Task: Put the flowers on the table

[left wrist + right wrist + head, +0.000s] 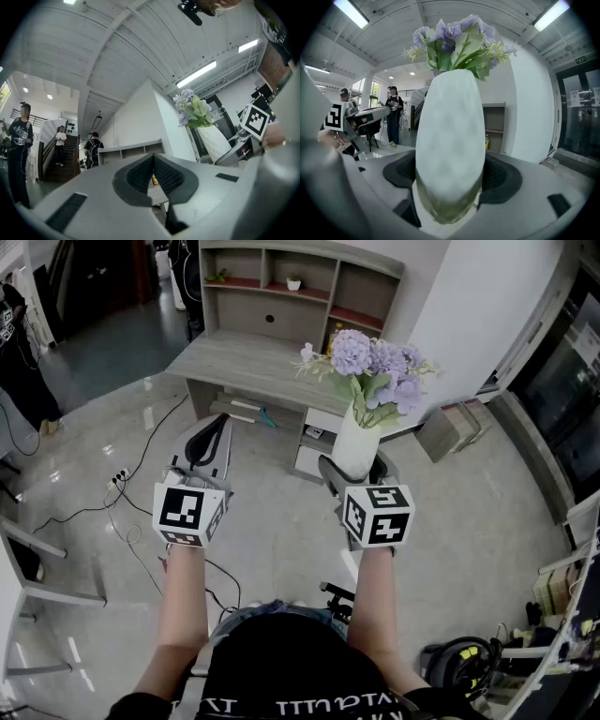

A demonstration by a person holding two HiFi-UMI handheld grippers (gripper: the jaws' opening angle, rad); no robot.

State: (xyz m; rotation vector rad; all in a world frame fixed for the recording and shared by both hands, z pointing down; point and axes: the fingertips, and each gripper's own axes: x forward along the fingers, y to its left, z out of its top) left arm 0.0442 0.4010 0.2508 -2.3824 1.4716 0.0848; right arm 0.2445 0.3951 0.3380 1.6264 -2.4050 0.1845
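**Vase lifted, placement pending**

The left tongs [153, 164] are clenched on nothing. The smooth, matte white, egg-shaped vase [450, 131] of lilac flowers [370, 362] is clasped low between the ribbed pads [500, 177] of the right tongs [354, 470], seemingly held clear of the floor [281, 531], short of the pale wood-grain surface [239, 362]; setting down is left.

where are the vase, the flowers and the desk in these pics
vase [356, 442], head view, middle of its white body
flowers [352, 351], head view, on the big purple bloom at the top
desk [239, 360], head view, bare part of its grey top
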